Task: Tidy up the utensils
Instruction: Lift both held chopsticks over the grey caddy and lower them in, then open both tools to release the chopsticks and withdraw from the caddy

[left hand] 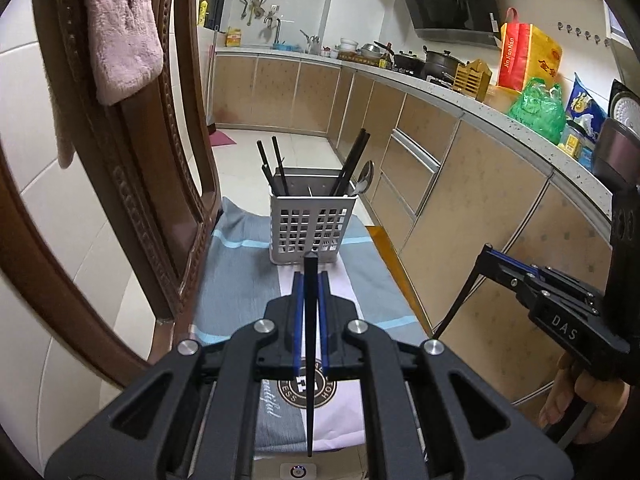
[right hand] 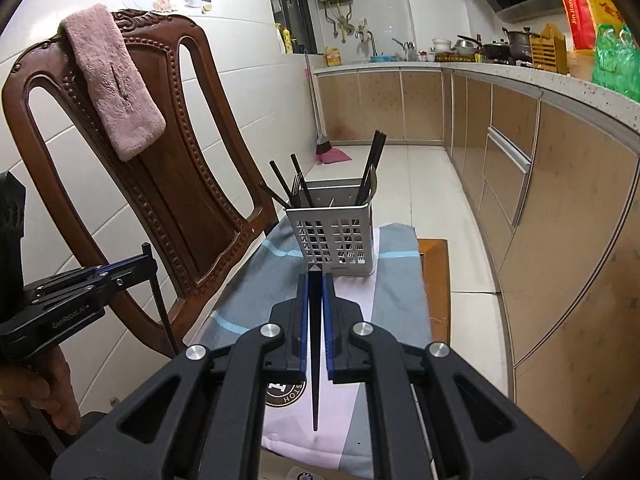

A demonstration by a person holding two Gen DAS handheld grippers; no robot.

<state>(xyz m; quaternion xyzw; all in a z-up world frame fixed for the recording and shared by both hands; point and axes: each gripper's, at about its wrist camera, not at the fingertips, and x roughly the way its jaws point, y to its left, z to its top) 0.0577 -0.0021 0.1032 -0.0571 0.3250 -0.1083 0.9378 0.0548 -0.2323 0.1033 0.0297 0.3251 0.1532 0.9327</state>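
On the cloth-covered stool, each gripper pinches one black chopstick short of the caddy.

At twelve o'clock from both grippers, the white perforated utensil caddy [left hand: 309, 226] stands upright on the blue-grey cloth [left hand: 236, 280], holding black chopsticks [left hand: 280, 168] at its left end, more with a spoon [left hand: 365, 178] at its right, and a fork [right hand: 296, 184]. Left gripper [left hand: 311, 280] has its fingers [left hand: 298, 308] pressed onto a chopstick [left hand: 310, 360] hanging downward; right gripper [right hand: 316, 284] likewise clamps its own chopstick [right hand: 315, 360]. A wooden chair [right hand: 160, 184] crowds nine o'clock; open floor [left hand: 304, 136] lies beyond the cloth's edge, cabinets [right hand: 560, 240] at three.
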